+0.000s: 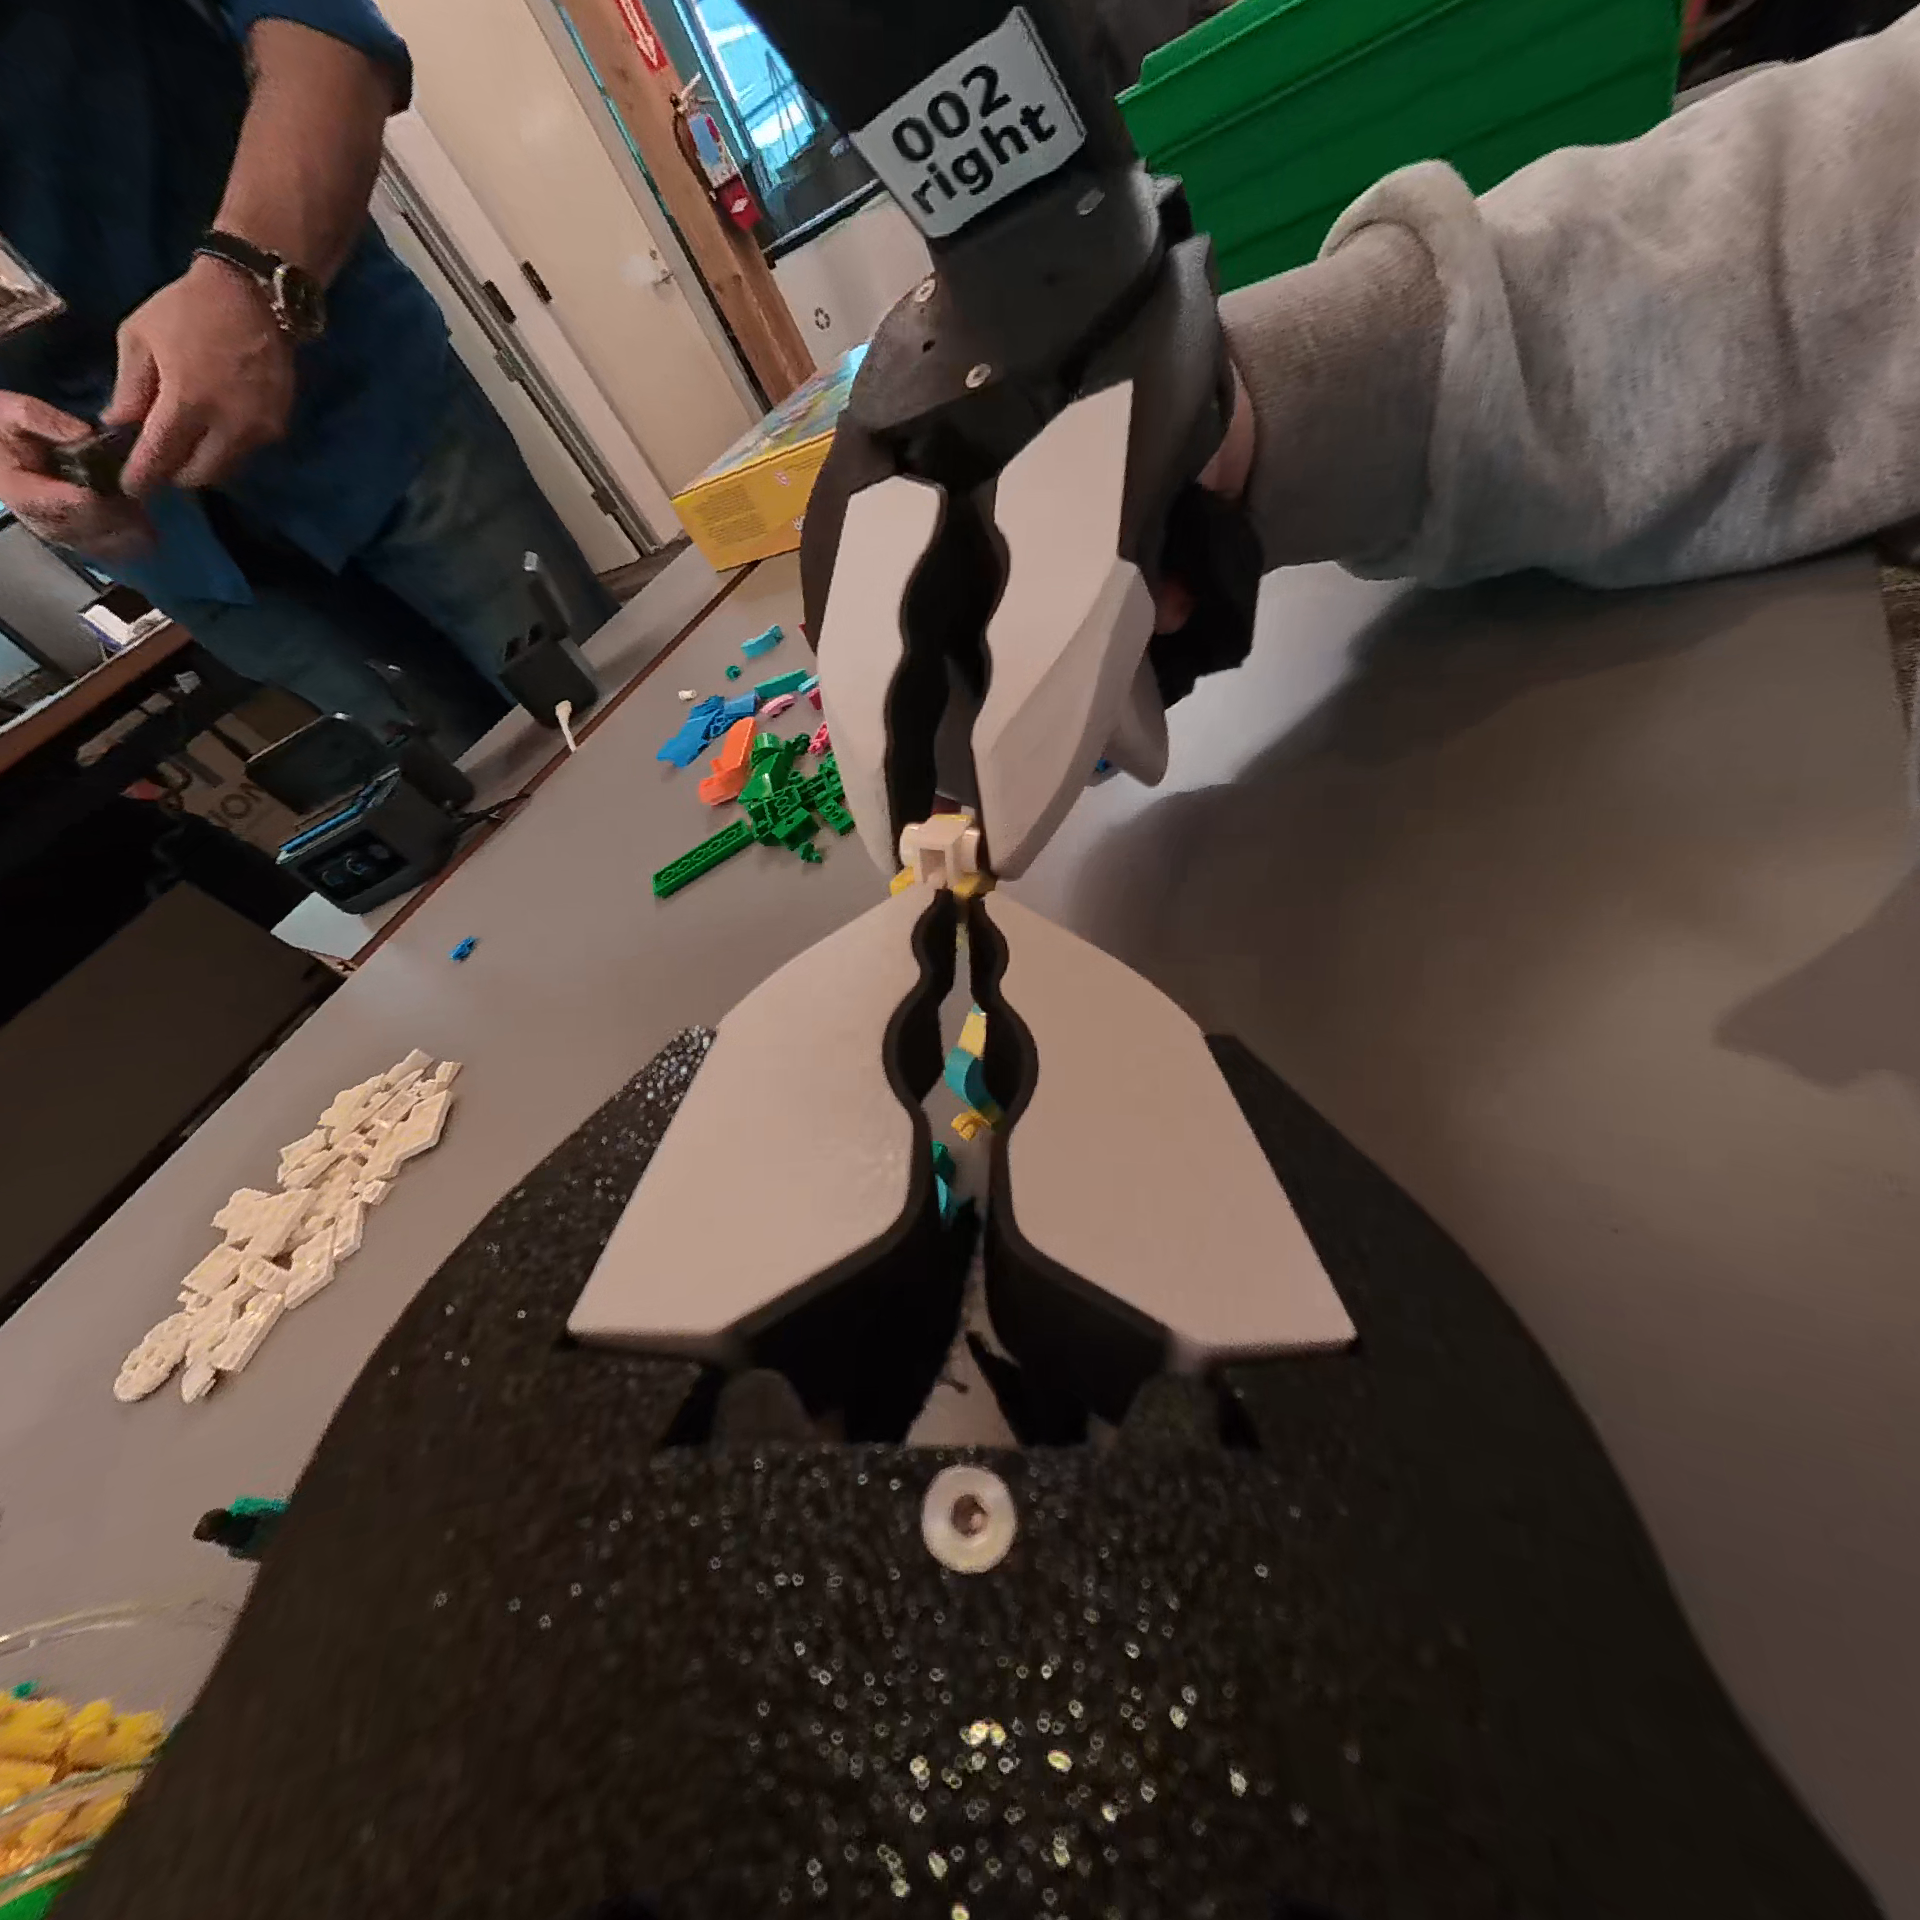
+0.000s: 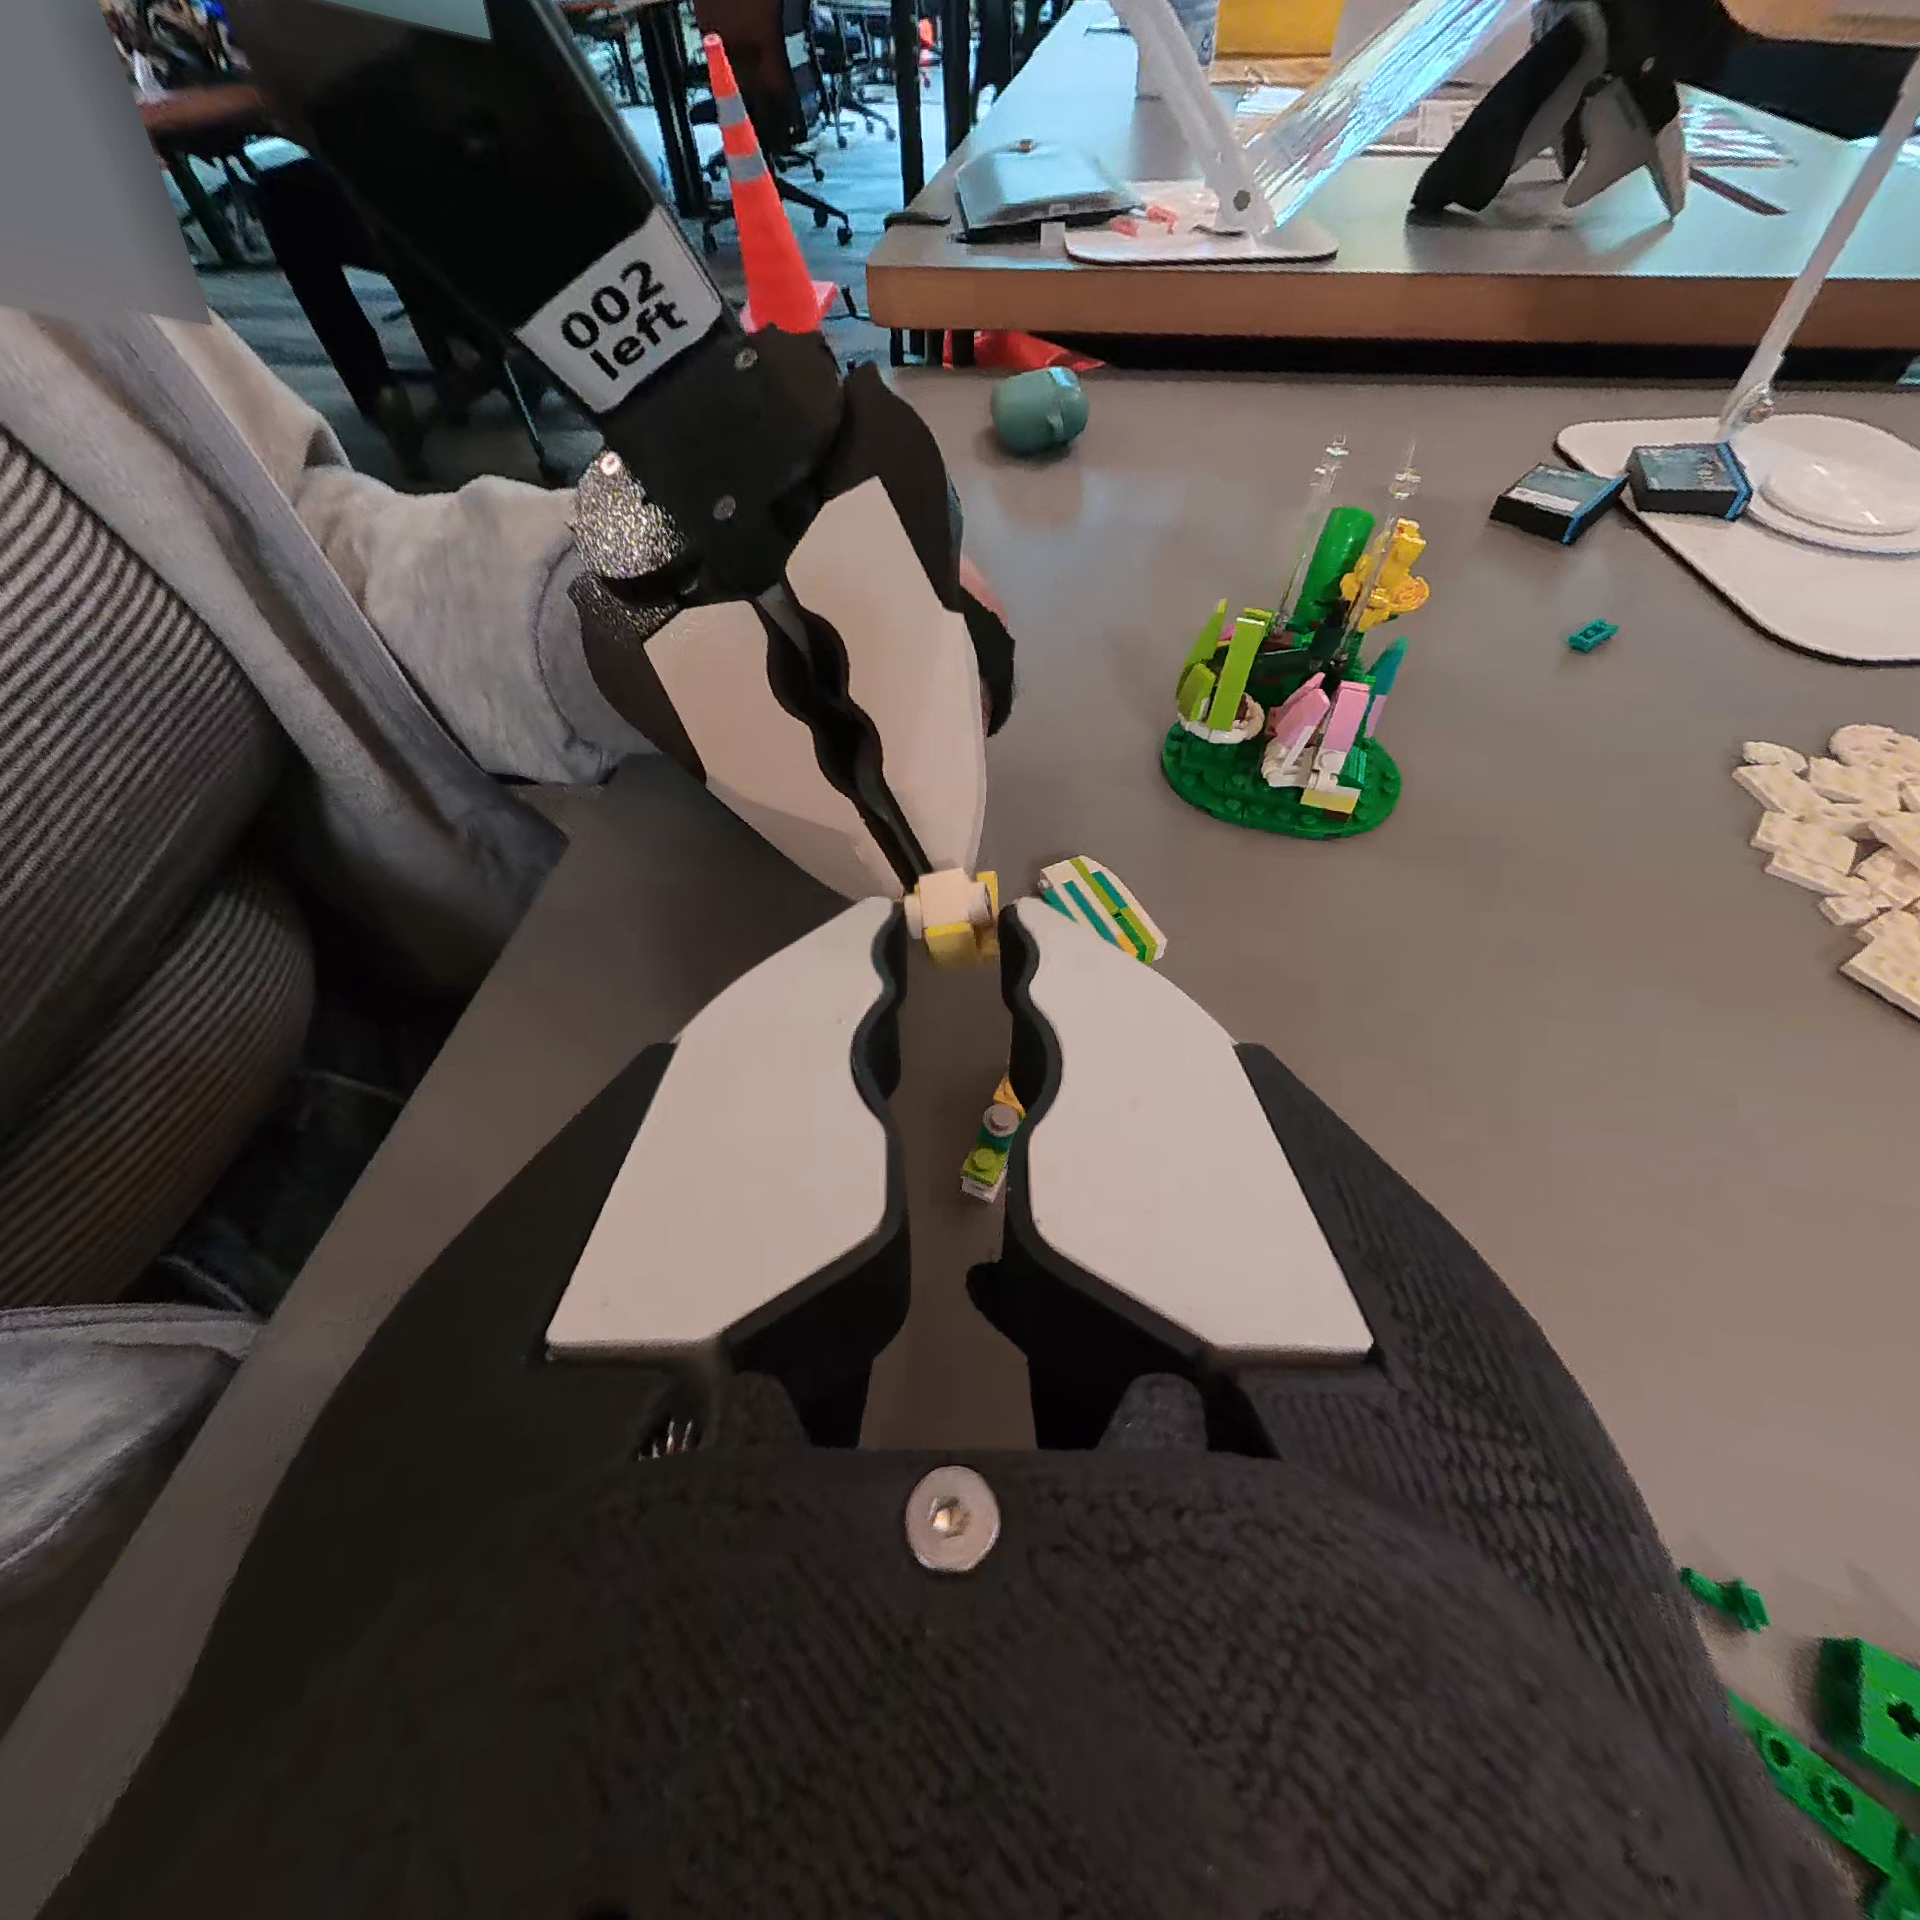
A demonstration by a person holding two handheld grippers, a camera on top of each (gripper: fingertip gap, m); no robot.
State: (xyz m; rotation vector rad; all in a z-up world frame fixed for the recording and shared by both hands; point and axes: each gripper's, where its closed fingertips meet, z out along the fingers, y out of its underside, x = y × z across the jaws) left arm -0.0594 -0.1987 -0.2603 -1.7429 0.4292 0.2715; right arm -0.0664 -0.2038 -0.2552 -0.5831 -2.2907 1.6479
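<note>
A small white brick (image 1: 938, 847) with a yellow plate (image 1: 968, 886) on it hangs above the grey table (image 1: 1455, 1039), caught between both grippers. My left gripper (image 1: 951, 902) is shut on the thin yellow plate at its tips. My right gripper (image 2: 956, 920) comes in tip to tip with it and is shut on the white brick (image 2: 948, 896), one pad on each side. In the left wrist view the right gripper (image 1: 940, 852) reaches down from above. In the right wrist view the left gripper (image 2: 925, 881) reaches in from the upper left.
A flower build on a green base (image 2: 1283, 717) and a striped white, teal and green piece (image 2: 1107, 909) stand just beyond. A small green and yellow piece (image 2: 987, 1153) lies under my right fingers. White pieces (image 1: 301, 1216), coloured bricks (image 1: 769, 769), a yellow box (image 1: 748, 499) and a standing person (image 1: 208, 364) are to the left. The tips of both grippers are at nearly the same place.
</note>
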